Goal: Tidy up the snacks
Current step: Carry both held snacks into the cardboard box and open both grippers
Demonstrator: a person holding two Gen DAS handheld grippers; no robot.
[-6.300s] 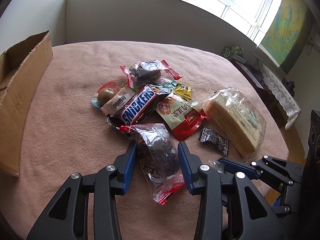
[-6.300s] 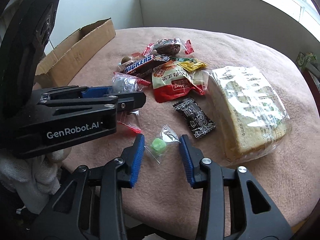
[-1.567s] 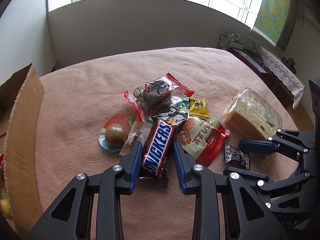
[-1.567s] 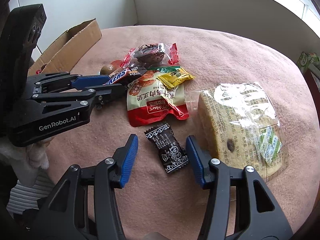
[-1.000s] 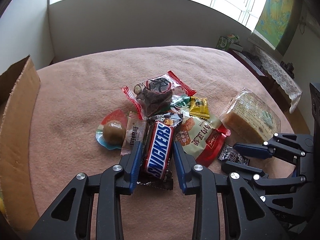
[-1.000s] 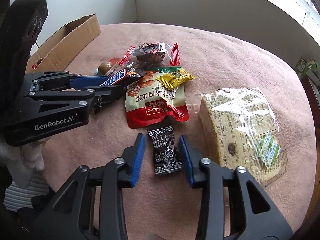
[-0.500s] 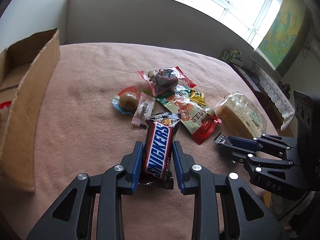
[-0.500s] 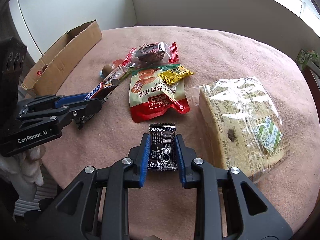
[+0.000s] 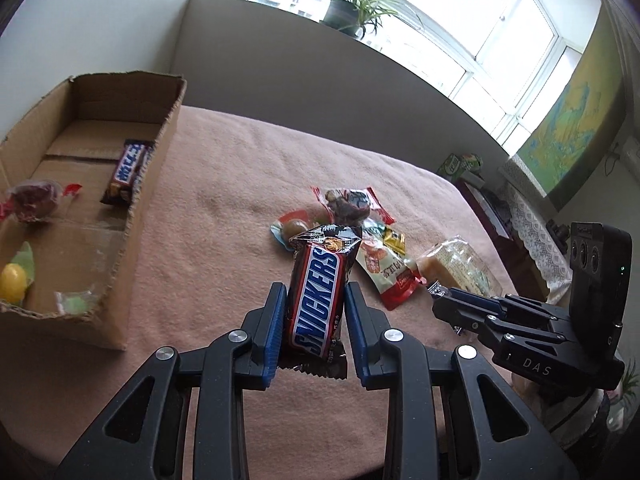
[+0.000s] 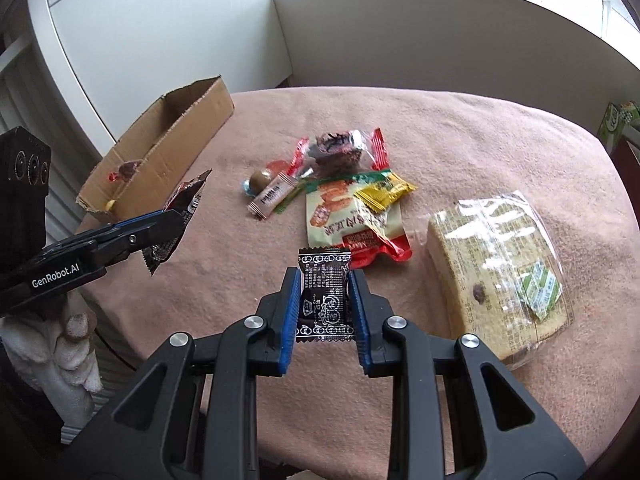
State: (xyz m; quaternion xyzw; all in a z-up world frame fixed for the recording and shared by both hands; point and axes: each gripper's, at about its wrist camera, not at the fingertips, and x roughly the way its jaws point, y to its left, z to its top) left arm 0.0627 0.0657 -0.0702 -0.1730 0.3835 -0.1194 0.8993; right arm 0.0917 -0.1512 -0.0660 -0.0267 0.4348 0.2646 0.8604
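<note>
You've just lifted both picks off the pink blanket: your left gripper clamps the brown Snickers bar, your right gripper the small black sachet, both short of the open cardboard box, so carry them over.

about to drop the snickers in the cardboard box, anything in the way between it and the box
Nothing visible. The Snickers bar is clamped in the left gripper, and only bare pink cloth lies between it and the cardboard box, whose top is open.
</note>
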